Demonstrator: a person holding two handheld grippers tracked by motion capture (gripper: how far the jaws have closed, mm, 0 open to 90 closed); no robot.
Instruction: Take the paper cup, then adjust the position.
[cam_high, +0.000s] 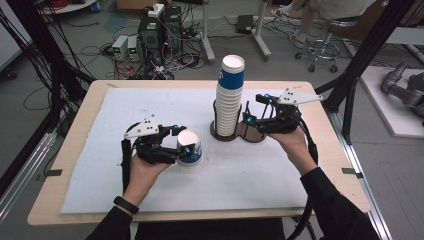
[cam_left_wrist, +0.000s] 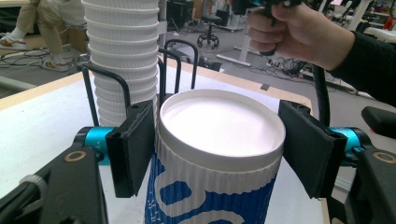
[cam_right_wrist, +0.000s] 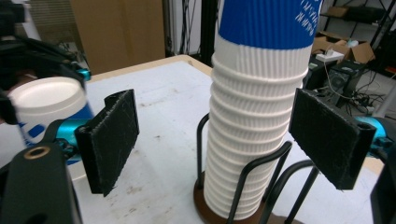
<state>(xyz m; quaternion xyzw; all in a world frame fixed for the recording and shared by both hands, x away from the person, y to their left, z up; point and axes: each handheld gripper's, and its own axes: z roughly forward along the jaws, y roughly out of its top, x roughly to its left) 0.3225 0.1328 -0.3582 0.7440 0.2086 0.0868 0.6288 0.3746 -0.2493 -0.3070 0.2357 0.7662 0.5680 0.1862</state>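
A blue-and-white ribbed paper cup (cam_high: 190, 150) with a flat white top stands on the white mat (cam_high: 150, 110), left of centre. My left gripper (cam_high: 184, 145) is shut on the cup (cam_left_wrist: 219, 158), its pads (cam_left_wrist: 133, 149) pressing both sides just under the rim. A tall stack of the same cups (cam_high: 230, 97) stands in a black wire holder with a brown base (cam_high: 240, 136). My right gripper (cam_high: 248, 120) is open just right of the stack. In the right gripper view its pads (cam_right_wrist: 112, 140) frame the stack (cam_right_wrist: 254, 130), which stands beyond them, untouched.
The holder's second wire slot (cam_high: 256, 131) beside the stack has nothing in it. The mat lies on a wooden table (cam_high: 75, 150). Behind the table are computers and cables on the floor (cam_high: 150, 40), plus a stool (cam_high: 325, 47).
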